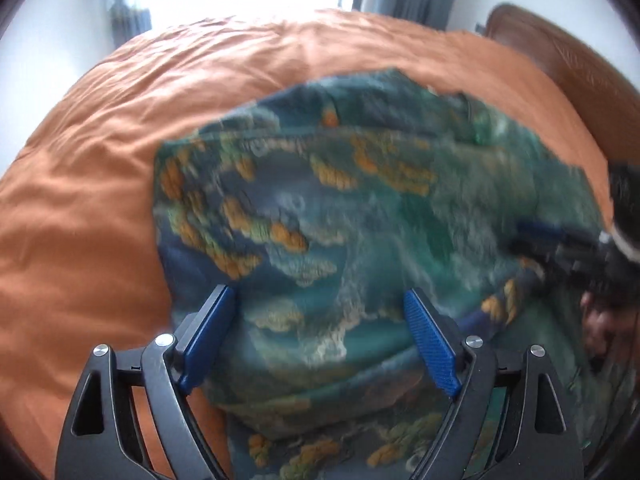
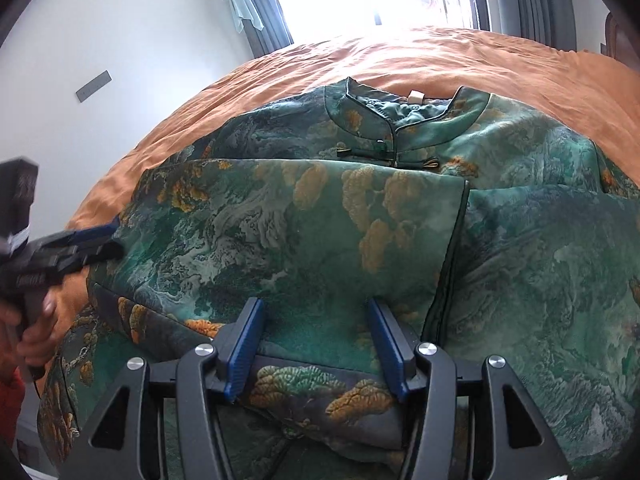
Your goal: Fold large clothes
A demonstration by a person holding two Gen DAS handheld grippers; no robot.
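Note:
A large green garment [image 2: 280, 220] with orange and grey landscape print lies on the orange bedspread [image 2: 440, 60], its stand-up collar [image 2: 400, 120] at the far side and a sleeve folded across the chest. My right gripper [image 2: 316, 320] is open just above the garment's near folded part. My left gripper [image 1: 320, 312] is open over the garment [image 1: 340, 208], which looks blurred in the left wrist view. The left gripper also shows in the right wrist view [image 2: 108, 236] at the garment's left edge. The right gripper shows in the left wrist view [image 1: 532, 236] at the right.
The bedspread [image 1: 100, 160] spreads wide to the left and far side. A brown wooden headboard [image 1: 560, 52] stands at the right. A bright window and grey curtains [image 2: 272, 8] are beyond the bed. A hand [image 2: 36, 328] holds the left gripper.

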